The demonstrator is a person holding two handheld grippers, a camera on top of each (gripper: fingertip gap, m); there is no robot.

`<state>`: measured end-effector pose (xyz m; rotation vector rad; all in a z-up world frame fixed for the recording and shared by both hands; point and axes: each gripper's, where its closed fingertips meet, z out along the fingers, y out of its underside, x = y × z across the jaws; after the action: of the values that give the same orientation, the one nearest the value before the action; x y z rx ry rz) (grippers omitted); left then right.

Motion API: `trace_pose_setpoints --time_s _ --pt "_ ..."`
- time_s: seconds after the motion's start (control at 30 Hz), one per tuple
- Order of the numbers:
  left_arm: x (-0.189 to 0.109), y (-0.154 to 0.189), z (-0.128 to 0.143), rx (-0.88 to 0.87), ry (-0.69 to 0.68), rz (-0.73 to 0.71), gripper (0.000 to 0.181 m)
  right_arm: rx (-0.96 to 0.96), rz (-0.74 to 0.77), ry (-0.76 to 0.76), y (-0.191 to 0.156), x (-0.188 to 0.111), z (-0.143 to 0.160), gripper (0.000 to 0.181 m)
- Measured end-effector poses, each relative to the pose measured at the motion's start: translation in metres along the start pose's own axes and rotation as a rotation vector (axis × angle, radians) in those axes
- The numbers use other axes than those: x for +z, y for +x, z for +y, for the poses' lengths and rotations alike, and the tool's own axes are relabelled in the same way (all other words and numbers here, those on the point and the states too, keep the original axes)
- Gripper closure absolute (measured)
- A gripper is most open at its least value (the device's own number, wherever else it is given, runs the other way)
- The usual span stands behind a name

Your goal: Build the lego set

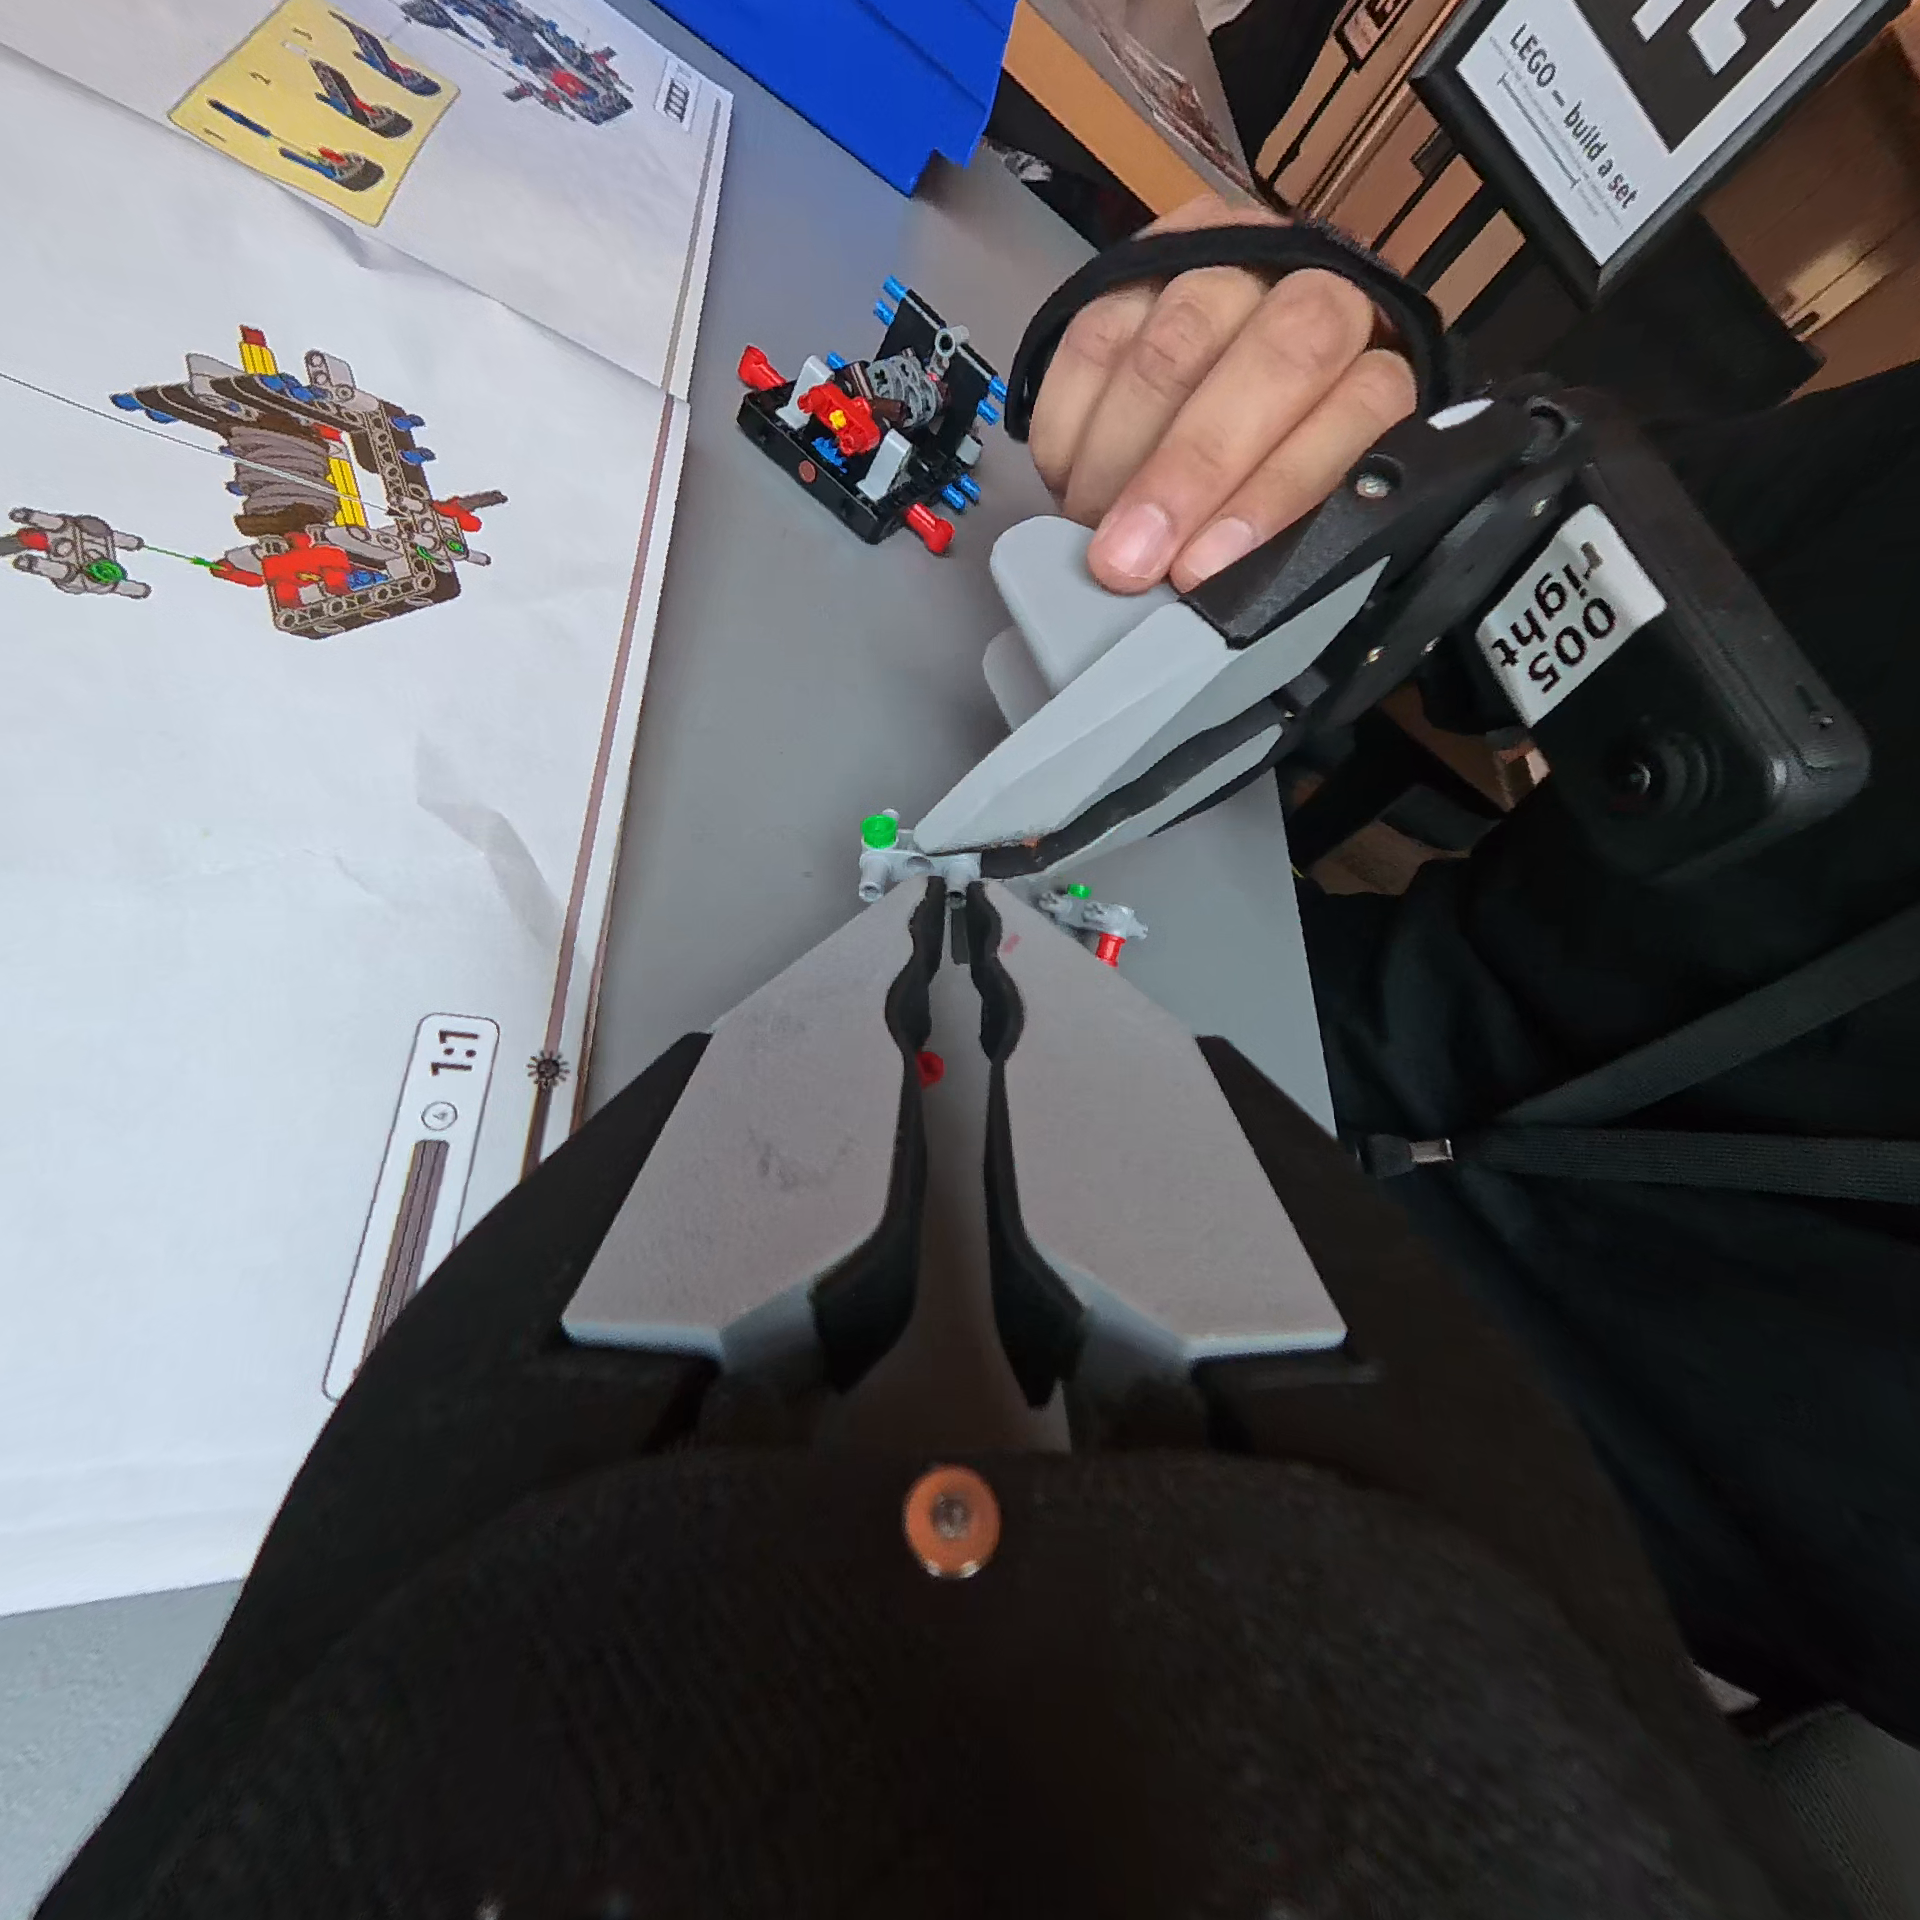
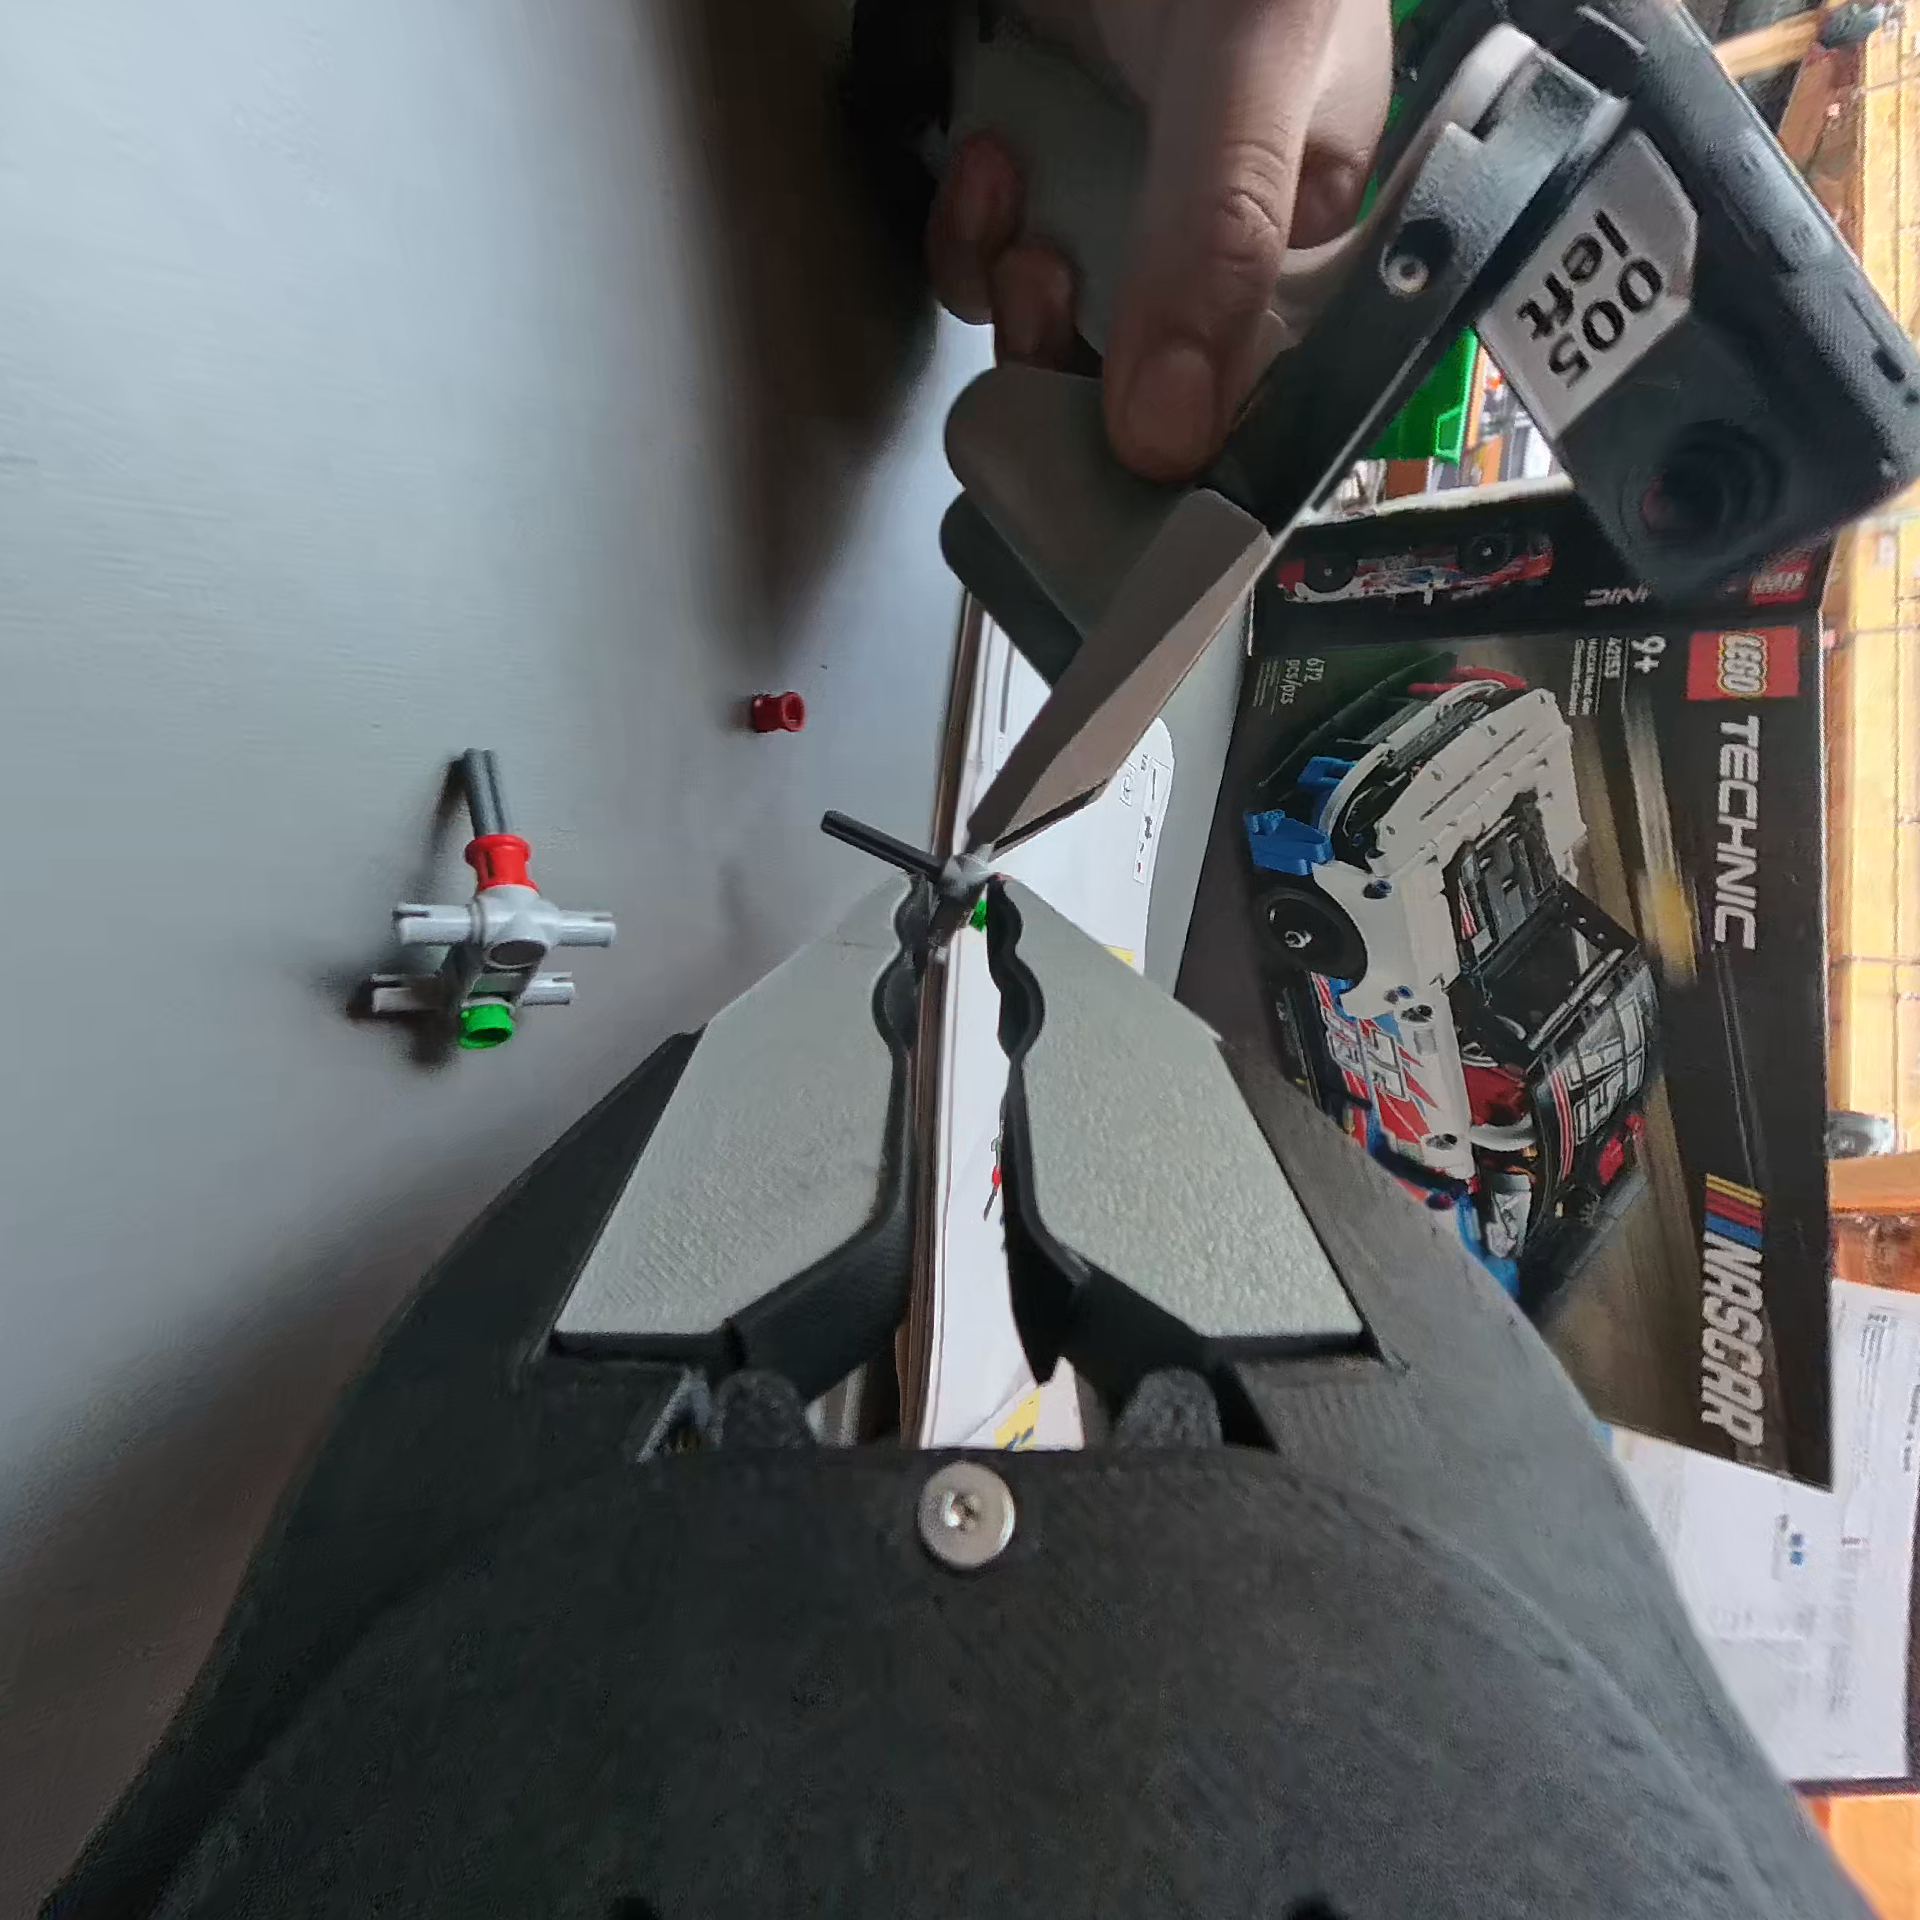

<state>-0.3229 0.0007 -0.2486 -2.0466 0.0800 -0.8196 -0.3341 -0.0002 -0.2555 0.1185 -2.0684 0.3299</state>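
Note:
My right gripper (image 2: 956,896) is shut on a small grey connector (image 2: 964,871) that carries a green bush (image 1: 879,830), held above the grey table (image 1: 790,675). My left gripper (image 1: 954,902) is shut on a thin dark axle (image 1: 954,927). Its tips meet the right gripper's tips (image 1: 940,858) at the connector. In the right wrist view the axle (image 2: 873,842) sticks out to the left of the connector, and the left gripper (image 2: 982,844) comes in from the upper right. A like grey assembly with red and green bushes (image 2: 499,935) lies on the table, also seen in the left wrist view (image 1: 1096,920).
A loose red bush (image 2: 777,712) lies on the table. The black chassis build (image 1: 873,426) stands farther back. The open instruction booklet (image 1: 312,727) covers the left. A blue bin (image 1: 862,73) is at the back. The set's box (image 2: 1538,987) stands beyond the booklet. The tips of both grippers are at nearly the same place.

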Motion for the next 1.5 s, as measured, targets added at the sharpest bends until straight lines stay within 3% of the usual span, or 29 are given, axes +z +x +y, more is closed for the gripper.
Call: trace_pose_setpoints --time_s 0.2,0.3,0.57,1.0,1.2,1.5 --pt "-0.006 -0.008 -0.009 0.073 0.041 -0.085 0.174 0.237 -0.002 0.036 0.012 0.001 0.01 0.174" --pt "-0.009 -0.018 -0.004 0.134 -0.004 -0.179 0.168 0.413 -0.004 -0.008 0.021 0.004 0.031 0.173" --pt "-0.014 -0.013 0.027 0.251 -0.19 -0.187 0.168 0.815 -0.071 0.022 0.03 0.003 0.061 0.174" --pt "-0.001 -0.003 0.042 0.35 -0.279 -0.159 0.17 0.827 -0.137 0.033 0.018 0.006 0.053 0.174" --pt "0.004 -0.007 0.043 0.358 -0.297 -0.193 0.181 0.854 -0.18 0.044 0.013 0.007 0.049 0.174" --pt "-0.005 -0.028 0.031 0.113 -0.188 -0.291 0.181 0.842 -0.204 0.034 0.007 0.009 0.047 0.174"
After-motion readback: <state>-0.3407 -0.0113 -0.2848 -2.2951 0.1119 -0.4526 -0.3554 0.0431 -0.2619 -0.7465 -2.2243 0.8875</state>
